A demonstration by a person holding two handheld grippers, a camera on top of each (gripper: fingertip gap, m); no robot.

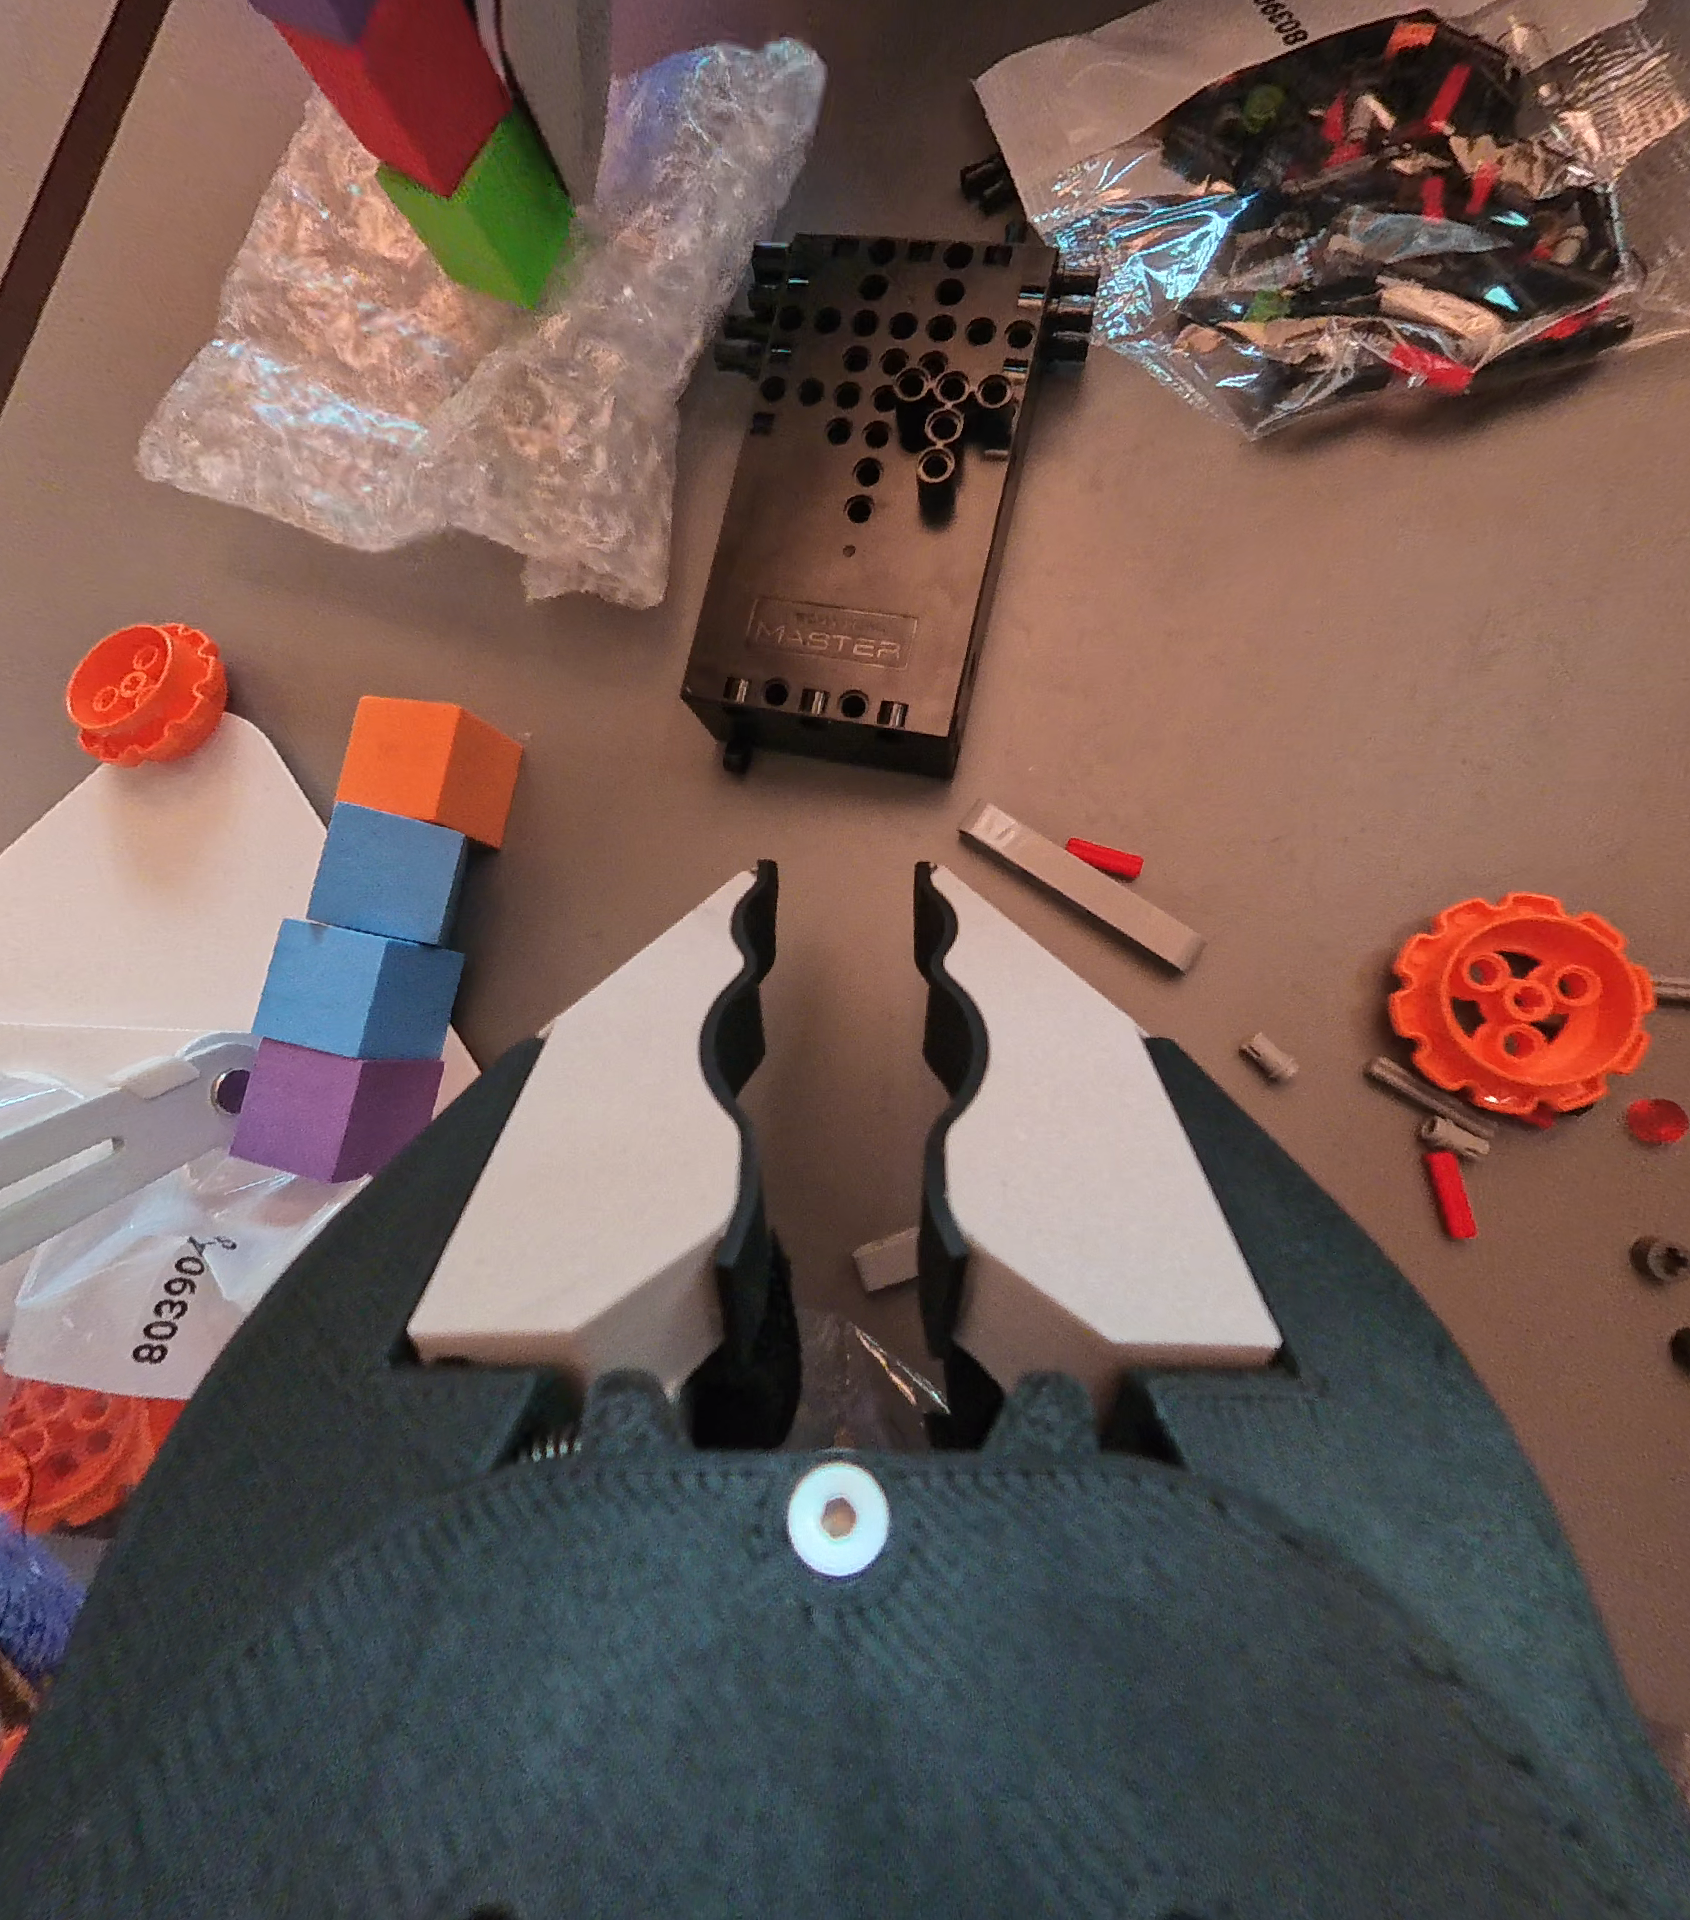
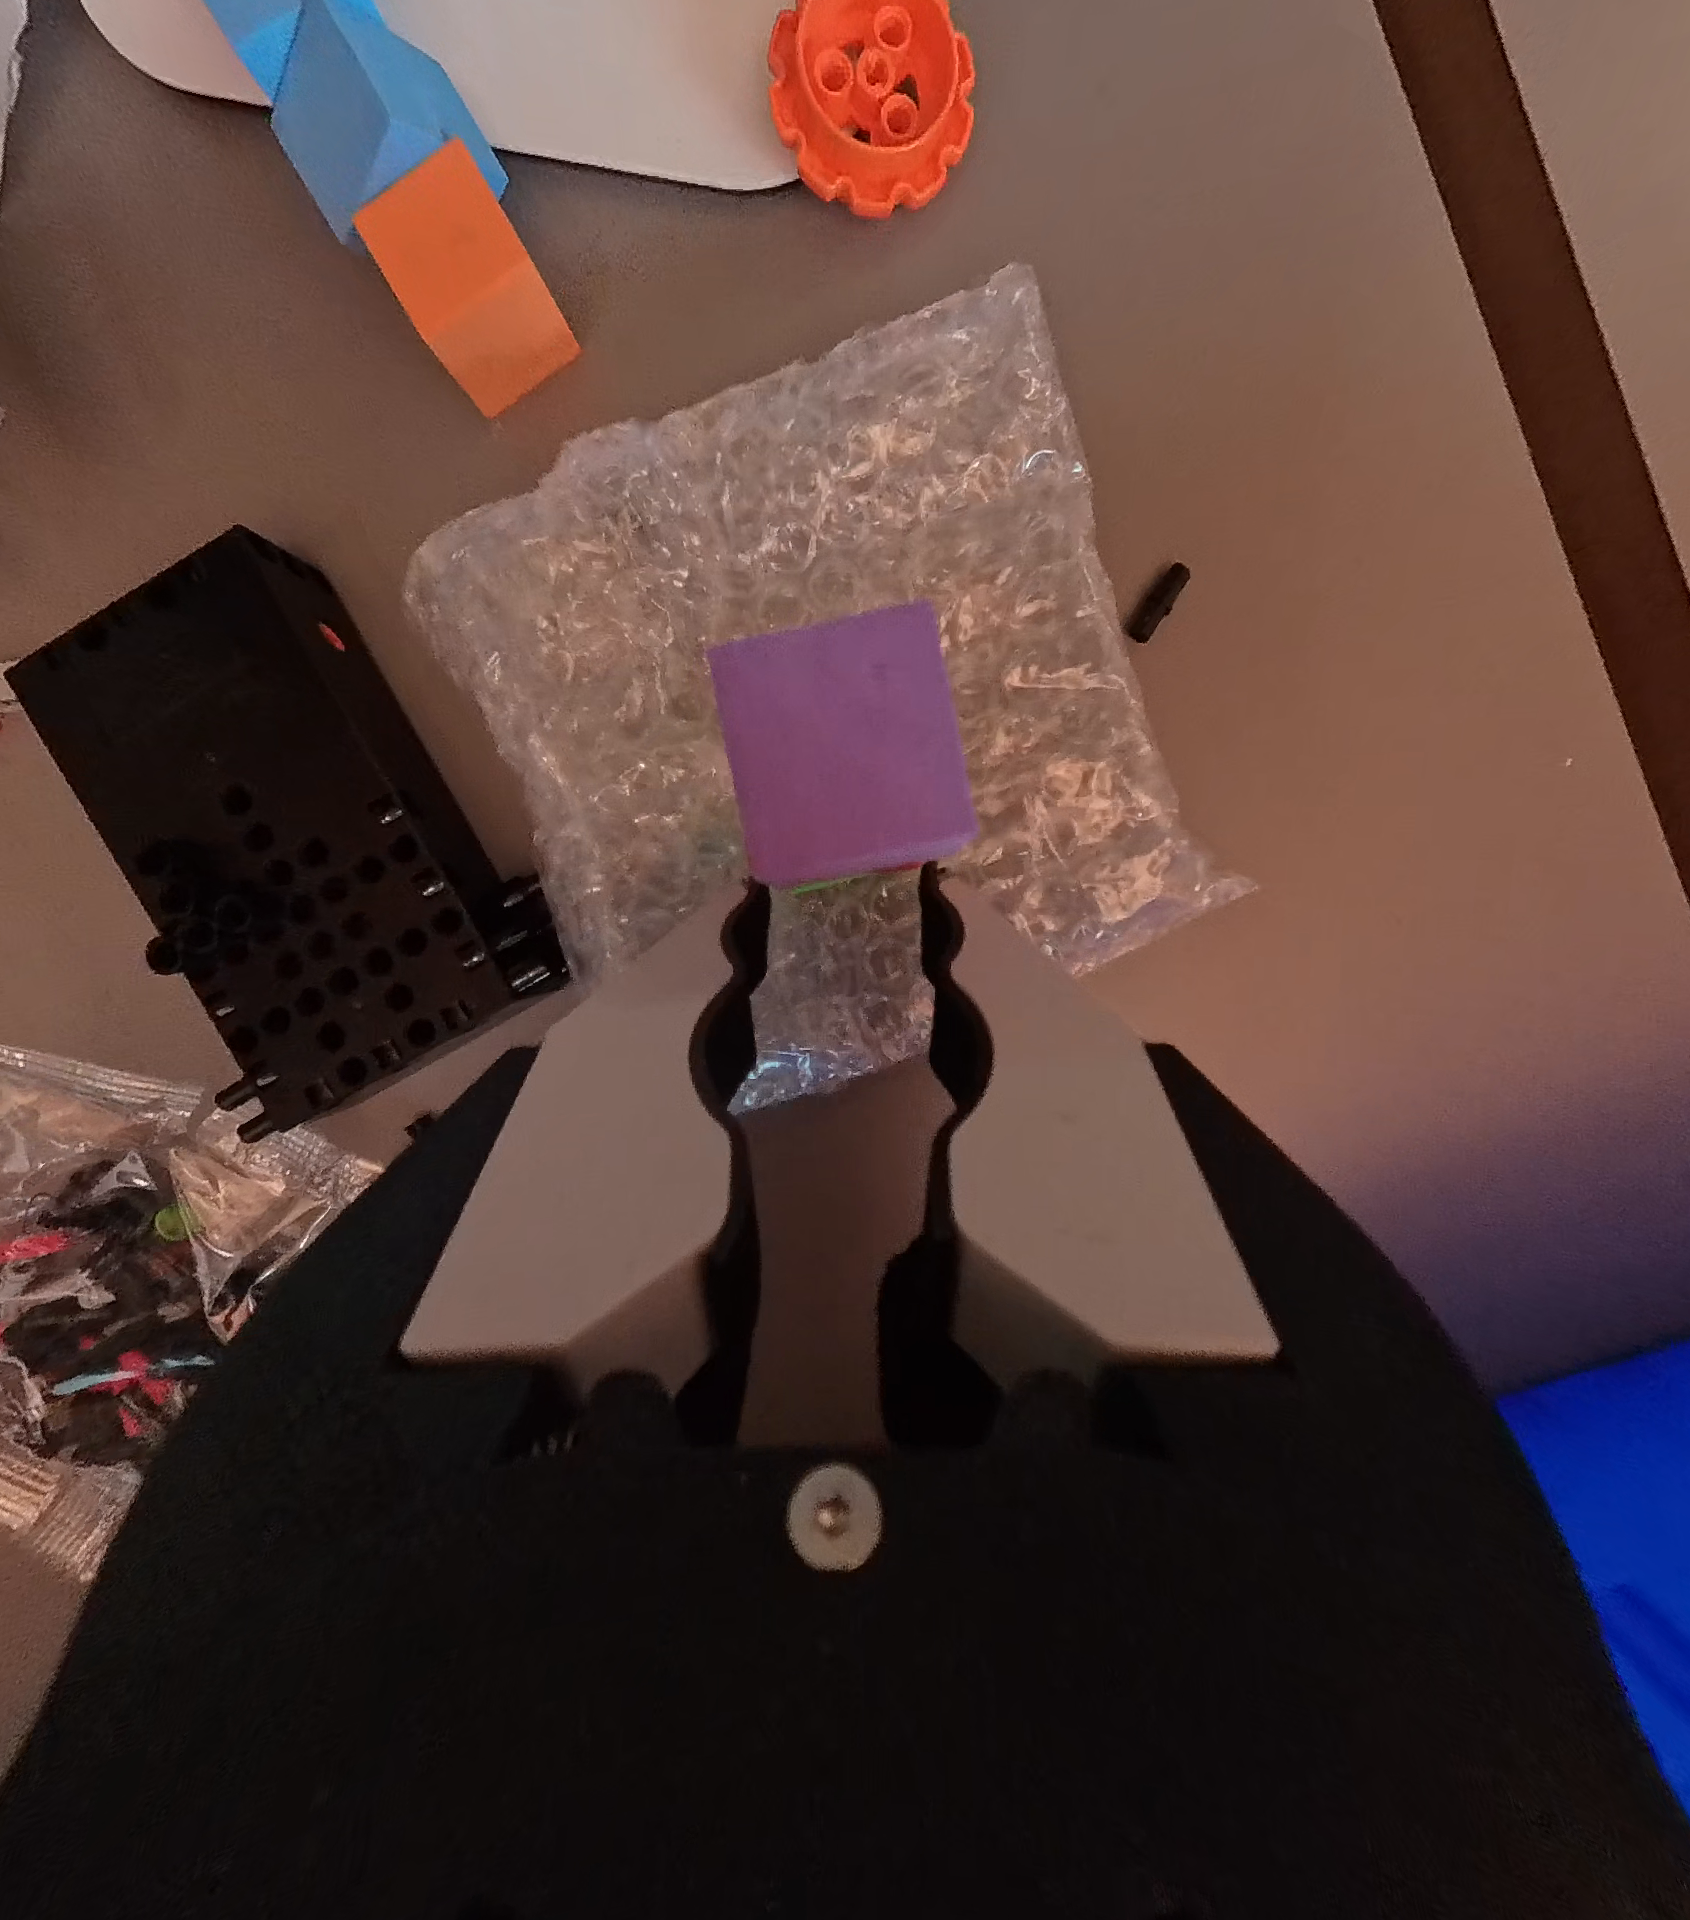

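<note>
Left gripper (image 1: 846, 883): jaws parted, empty, hung over a bare patch of the matte grey-brown desk (image 1: 1340, 675). Wavy black pads on white wedge-shaped fingers, in a dark ribbed printed body.

Straight ahead of the tips, a glossy black plastic box (image 1: 851, 499), rectangular, top face drilled with round holes, long axis running away from the camera. Embossed lettering on a plate near its close end.

To the right of the tips, a flat grey bar (image 1: 1080, 883) lying slantwise, with a small red pin beside it. Farther right, an orange toothed wheel (image 1: 1521, 1003) lying flat among grey axles and red pins.

To the left, a leaning column of matte cubes (image 1: 384, 935): orange, blue, blue, purple. A second orange wheel (image 1: 145, 691) beyond it.

Far right, a crinkled clear bag (image 1: 1360, 208) of small black and red parts, bearing a white label with printed digits.

Right gripper (image 2: 846, 883): jaws apart, bubble wrap (image 2: 820, 582) visible through the gap, nothing between the pads. Just past the tips, a matte purple cube (image 2: 841, 738), flat top face toward the camera. Contact with the tips not clear.

Seen from the left wrist view, purple over a red block (image 1: 405, 94) over a green block (image 1: 488, 218), standing on the crumpled wrap.
</note>
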